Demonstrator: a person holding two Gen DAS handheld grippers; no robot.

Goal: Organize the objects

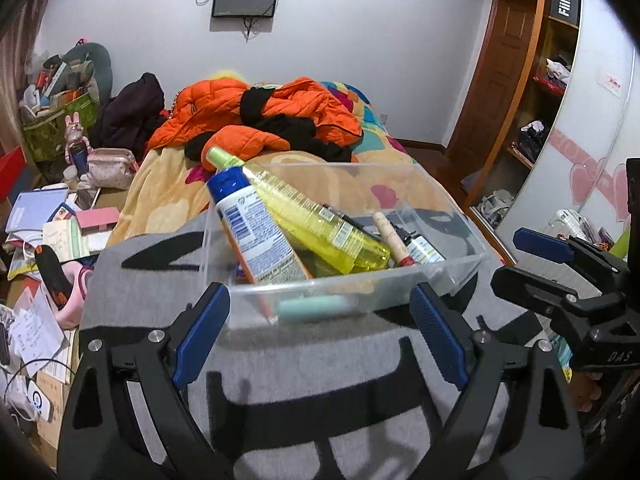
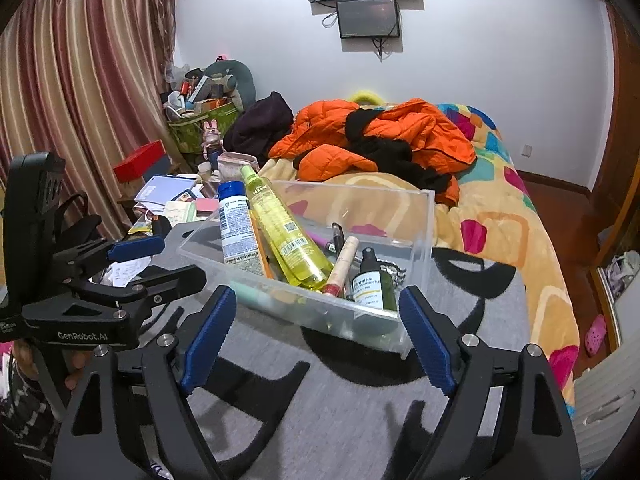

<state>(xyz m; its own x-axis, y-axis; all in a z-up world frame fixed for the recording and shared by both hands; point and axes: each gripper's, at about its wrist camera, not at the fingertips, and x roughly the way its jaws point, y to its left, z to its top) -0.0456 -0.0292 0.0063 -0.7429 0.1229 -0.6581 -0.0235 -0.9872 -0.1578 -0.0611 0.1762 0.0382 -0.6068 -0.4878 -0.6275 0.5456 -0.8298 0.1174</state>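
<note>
While both sets of tongs stand with their blue pads wide apart and nothing between them, the clear plastic bin [image 1: 436, 280] rests on the grey-and-black blanket [image 1: 320, 360] at the foot of the bed, just beyond the left tongs [image 1: 320, 332] and the right tongs [image 2: 316, 332]. Inside it lie a white-and-blue tube [image 1: 252, 224] and a yellow bottle [image 1: 316, 220], both leaning over the far left rim, beside a beige stick [image 2: 342, 266] and a small green bottle [image 2: 370, 284] (upright, near corner). An orange jacket [image 1: 280, 108] is heaped farther up the bed.
</note>
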